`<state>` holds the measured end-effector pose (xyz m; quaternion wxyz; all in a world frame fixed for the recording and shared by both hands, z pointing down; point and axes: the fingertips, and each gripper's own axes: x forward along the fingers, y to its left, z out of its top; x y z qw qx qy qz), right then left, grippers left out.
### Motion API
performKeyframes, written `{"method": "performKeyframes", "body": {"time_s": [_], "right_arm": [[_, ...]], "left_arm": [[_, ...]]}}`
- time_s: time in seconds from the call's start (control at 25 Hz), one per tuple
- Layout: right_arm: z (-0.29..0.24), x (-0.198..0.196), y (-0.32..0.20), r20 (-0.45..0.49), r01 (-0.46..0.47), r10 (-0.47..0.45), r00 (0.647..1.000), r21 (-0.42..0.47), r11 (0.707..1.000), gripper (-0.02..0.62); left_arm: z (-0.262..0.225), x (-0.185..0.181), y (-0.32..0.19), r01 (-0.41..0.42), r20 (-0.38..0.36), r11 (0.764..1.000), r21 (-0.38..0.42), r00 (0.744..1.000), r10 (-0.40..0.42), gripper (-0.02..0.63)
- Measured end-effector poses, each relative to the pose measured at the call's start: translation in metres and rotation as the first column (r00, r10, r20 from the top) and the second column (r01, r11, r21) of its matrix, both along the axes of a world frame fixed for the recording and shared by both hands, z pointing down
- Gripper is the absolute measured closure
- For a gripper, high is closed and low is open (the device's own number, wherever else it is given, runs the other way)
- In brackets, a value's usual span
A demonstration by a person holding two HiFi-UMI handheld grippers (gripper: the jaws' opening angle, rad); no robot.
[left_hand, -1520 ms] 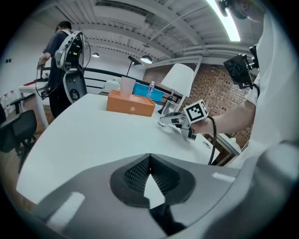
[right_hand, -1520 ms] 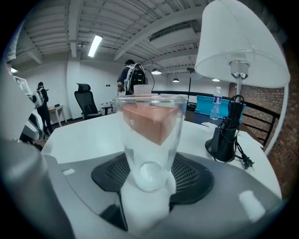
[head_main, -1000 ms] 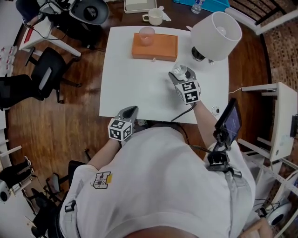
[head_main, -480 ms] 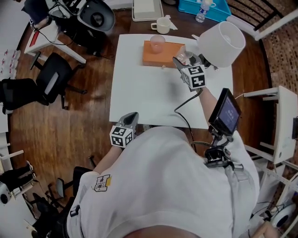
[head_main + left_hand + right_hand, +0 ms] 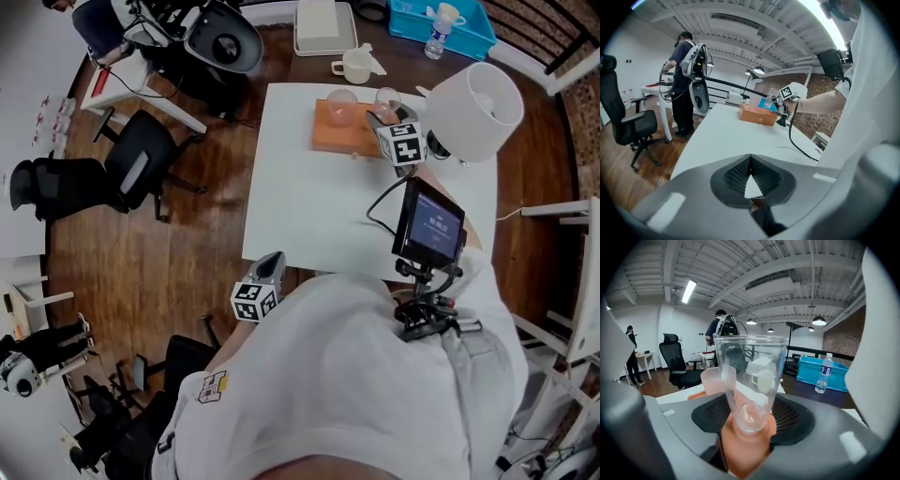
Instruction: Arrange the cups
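— How is the light?
— Even and fairly bright. In the right gripper view a ceiling tube (image 5: 688, 291) and round pendant lamps (image 5: 818, 321) glow overhead. A bright strip (image 5: 818, 21) burns out at the top of the left gripper view.
— Shadows?
— Only soft ones. From the head view the white table (image 5: 309, 206) looks nearly washed out, and the wooden floor (image 5: 112, 281) is darker.
— Sharpness?
— Both gripper views bend strongly toward black corners. The close foreground is soft, and the clear cup (image 5: 749, 376) carries pale reflections.

you're in an open-plan office or lab: black swivel chairs (image 5: 139, 172), white worktables (image 5: 305, 211), wood floor (image 5: 122, 272), exposed ceiling beams (image 5: 787, 263).
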<state>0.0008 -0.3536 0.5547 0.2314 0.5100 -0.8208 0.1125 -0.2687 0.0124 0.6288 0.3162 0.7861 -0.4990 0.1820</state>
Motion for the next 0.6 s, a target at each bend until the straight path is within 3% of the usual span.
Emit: {"method": "performKeyframes", "body": {"time_s": [0.44,0.6], "right_arm": [[0.032,-0.007,-0.002,-0.012,0.024,-0.025,1.0,-0.06,0.998,0.327],[0.029,-0.014,0.003,-0.031,0.037,-0.038,0.999,-0.043,0.998,0.327]], "left_arm": [[0.001,0.002,0.01,0.024,0.031,0.999,-0.039,0.999,-0.022,0.606],[-0.003,-0.002,0.013,0.029,0.03,0.999,-0.031,0.999,-0.028,0.606]]}}
